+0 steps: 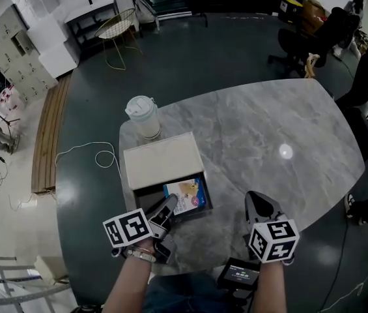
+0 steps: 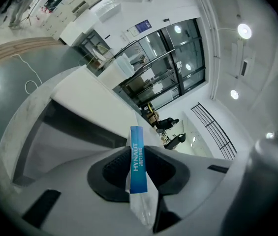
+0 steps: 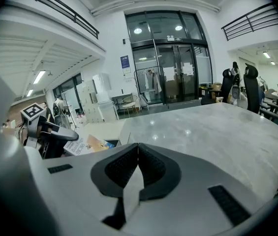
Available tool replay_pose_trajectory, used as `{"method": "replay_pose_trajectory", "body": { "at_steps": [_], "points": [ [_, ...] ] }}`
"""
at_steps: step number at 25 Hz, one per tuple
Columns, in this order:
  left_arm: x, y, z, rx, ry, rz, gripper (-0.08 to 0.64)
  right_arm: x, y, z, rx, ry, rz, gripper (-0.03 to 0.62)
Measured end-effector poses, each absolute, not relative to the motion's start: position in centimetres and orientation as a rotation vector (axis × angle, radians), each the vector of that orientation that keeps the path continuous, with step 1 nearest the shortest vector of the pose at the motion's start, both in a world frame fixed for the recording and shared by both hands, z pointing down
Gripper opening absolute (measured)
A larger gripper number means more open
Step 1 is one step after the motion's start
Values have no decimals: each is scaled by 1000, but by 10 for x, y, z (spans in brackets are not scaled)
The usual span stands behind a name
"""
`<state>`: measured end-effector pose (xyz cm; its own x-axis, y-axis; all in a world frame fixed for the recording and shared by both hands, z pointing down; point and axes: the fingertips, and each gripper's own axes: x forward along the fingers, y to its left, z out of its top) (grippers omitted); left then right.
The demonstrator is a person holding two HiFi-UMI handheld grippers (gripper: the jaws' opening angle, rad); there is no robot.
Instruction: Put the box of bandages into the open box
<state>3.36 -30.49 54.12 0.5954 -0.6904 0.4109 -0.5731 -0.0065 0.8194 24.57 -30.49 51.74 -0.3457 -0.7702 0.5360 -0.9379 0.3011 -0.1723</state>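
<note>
The box of bandages (image 1: 187,196) is clamped by the left gripper (image 1: 169,203) over the open box (image 1: 148,196). Lowering and release are needed next. The right gripper (image 1: 255,199) is closed on nothing.

Blue-and-white box of bandages (image 1: 187,196) sits tilted inside the dark open box (image 1: 143,194); its cream lid (image 1: 163,160) lies folded back.

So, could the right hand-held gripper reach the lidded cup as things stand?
Probably yes: the right hand-held gripper is empty, and tabletop right of the open box is bare up to the lidded cup.
</note>
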Motion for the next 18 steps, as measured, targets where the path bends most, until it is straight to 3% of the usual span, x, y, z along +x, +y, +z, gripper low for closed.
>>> {"method": "replay_pose_trajectory", "body": {
  "at_steps": [15,18],
  "points": [
    [32,-312,585,1552,-1151,70,92,247,-309,523,1538,-2198,672,25],
    [32,-311,594,1534,-1168,137,145,248,-311,521,1544,-2200,664,25]
  ]
}}
